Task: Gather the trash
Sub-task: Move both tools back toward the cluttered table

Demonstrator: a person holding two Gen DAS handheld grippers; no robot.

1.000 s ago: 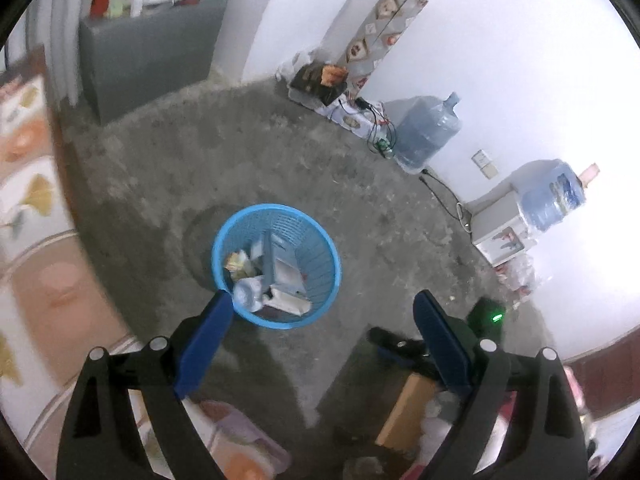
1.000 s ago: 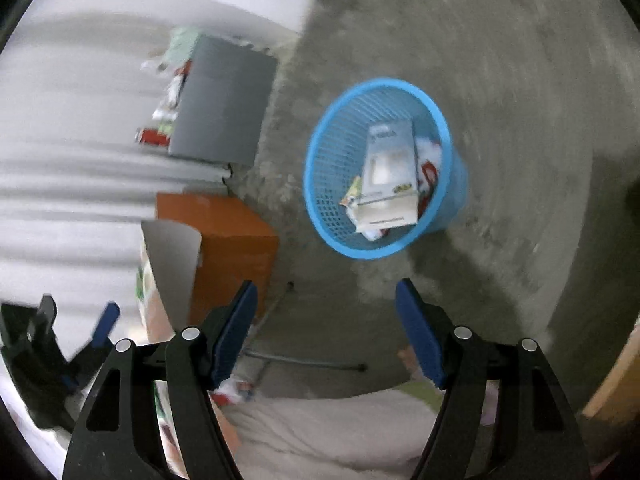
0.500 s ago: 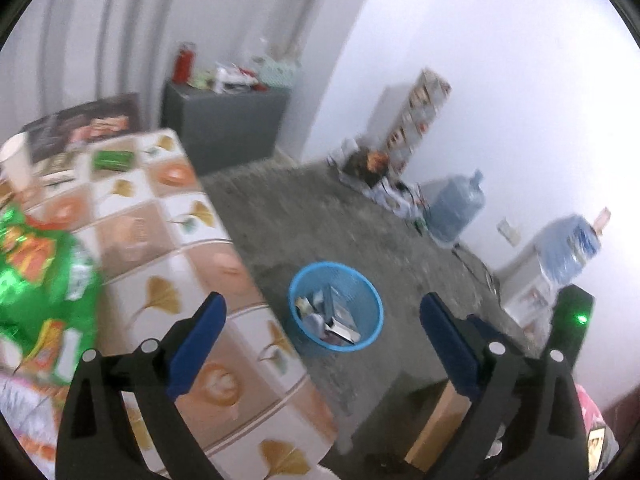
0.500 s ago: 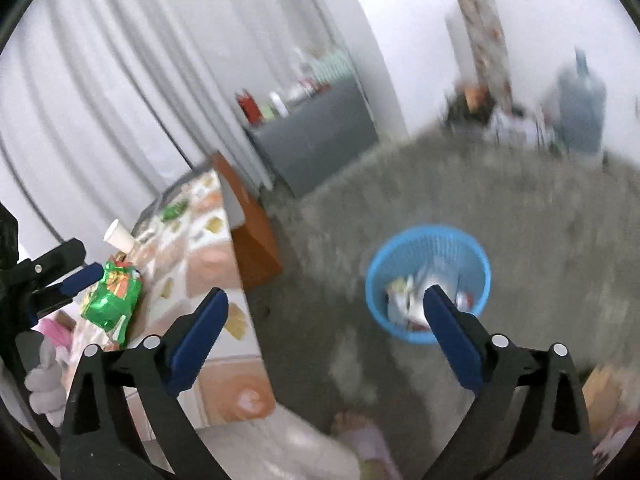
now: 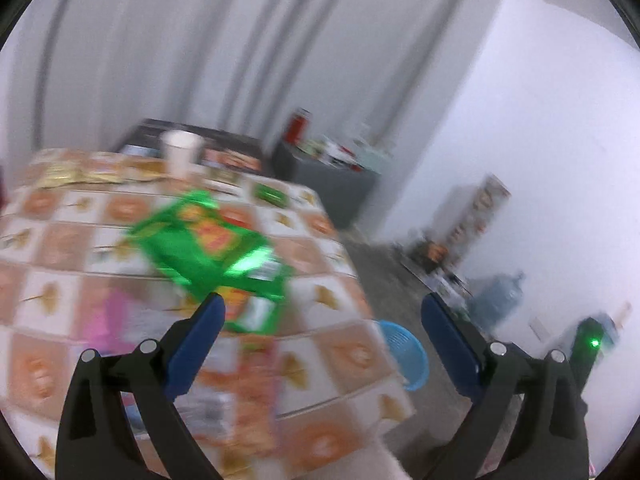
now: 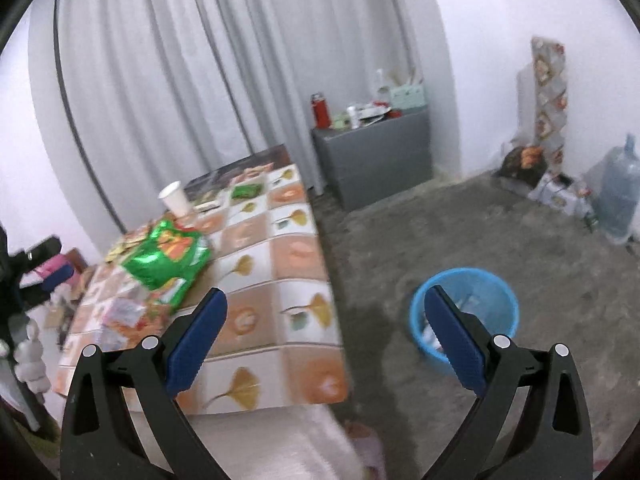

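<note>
Standing against pale curtains (image 6: 192, 80) and a white wall (image 6: 520, 8), the room holds a grey floor (image 6: 460, 232), with a grey cabinet (image 6: 376, 160) in the far corner carrying a red flask (image 6: 321, 111) and small clutter too blurred to name.

Worktop (image 6: 296, 280): covered in a cloth of orange and white squares with leaf prints, extending from the near edge towards the curtains.

Bin (image 6: 464, 316): blue mesh, on the floor to the right of the worktop, well apart from it. Pale items lie inside; they cannot be identified. In the left wrist view the bin (image 5: 404, 354) shows only partly, past the worktop's corner.

Water jug (image 6: 618, 196): stands by the right wall, beside boxes and a tall patterned panel (image 6: 549, 92).

Trash on the worktop: a green snack bag (image 6: 168, 258) lies flat near the middle of the left side, also seen in the left wrist view (image 5: 208, 248), blurred. Smaller wrappers (image 6: 120, 312) lie just beside it on the near side. A white paper cup (image 6: 174, 198) stands upright further back.

Left claw (image 5: 320, 344): jaws wide, nothing between them, hanging above the worktop's near corner.

Right claw (image 6: 324, 340): jaws wide, nothing between them, with the worktop's edge and floor beneath.
</note>
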